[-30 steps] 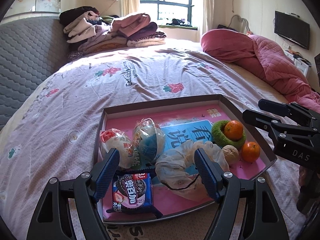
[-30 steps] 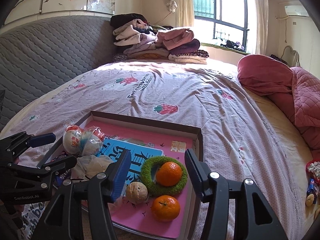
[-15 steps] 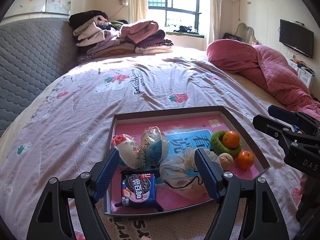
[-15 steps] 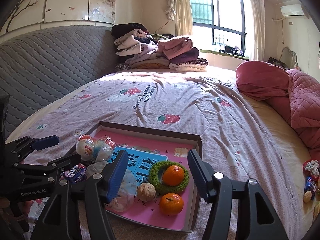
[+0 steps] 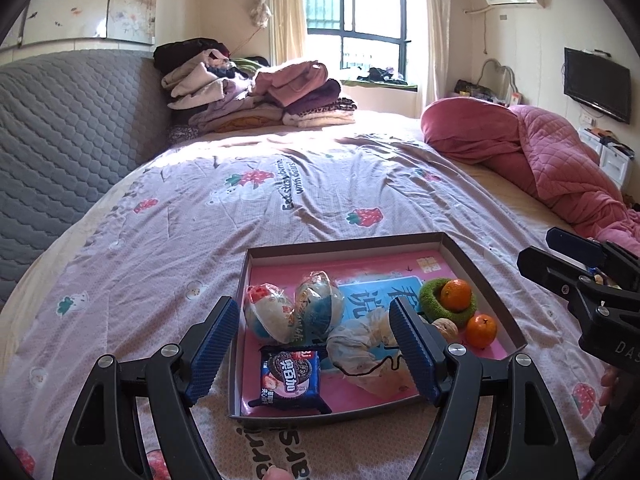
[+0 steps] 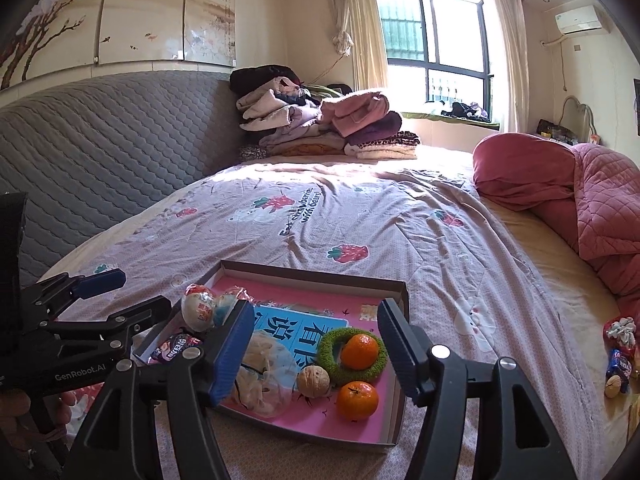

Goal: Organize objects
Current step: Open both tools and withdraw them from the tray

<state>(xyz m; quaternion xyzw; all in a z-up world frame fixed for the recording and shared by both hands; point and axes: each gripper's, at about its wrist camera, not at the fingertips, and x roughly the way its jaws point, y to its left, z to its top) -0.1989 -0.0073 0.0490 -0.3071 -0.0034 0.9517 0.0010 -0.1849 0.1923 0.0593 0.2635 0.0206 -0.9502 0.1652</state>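
Note:
A shallow cardboard tray (image 5: 344,243) (image 6: 394,284) with a pink lining lies on the bed. It holds two wrapped round snacks (image 5: 294,312), a blue cookie packet (image 5: 290,376), a clear bag (image 5: 368,354), a walnut (image 6: 313,380), a green ring (image 6: 332,348) with an orange (image 6: 361,351) in it, and a second orange (image 6: 357,400). My left gripper (image 5: 314,350) is open and empty, raised over the tray's near left. My right gripper (image 6: 316,354) is open and empty, raised over the tray's near right.
The bed has a lilac strawberry-print cover (image 5: 320,184). Folded clothes (image 5: 256,92) are stacked at the headboard end. A pink quilt (image 5: 540,160) lies at the right. Small loose items (image 6: 618,352) lie on the bed's right edge. A grey padded headboard (image 6: 100,152) runs along the left.
Both grippers have pulled back and up from the tray, so it looks smaller and further off. Both stay open and empty. The objects in the tray have not moved.

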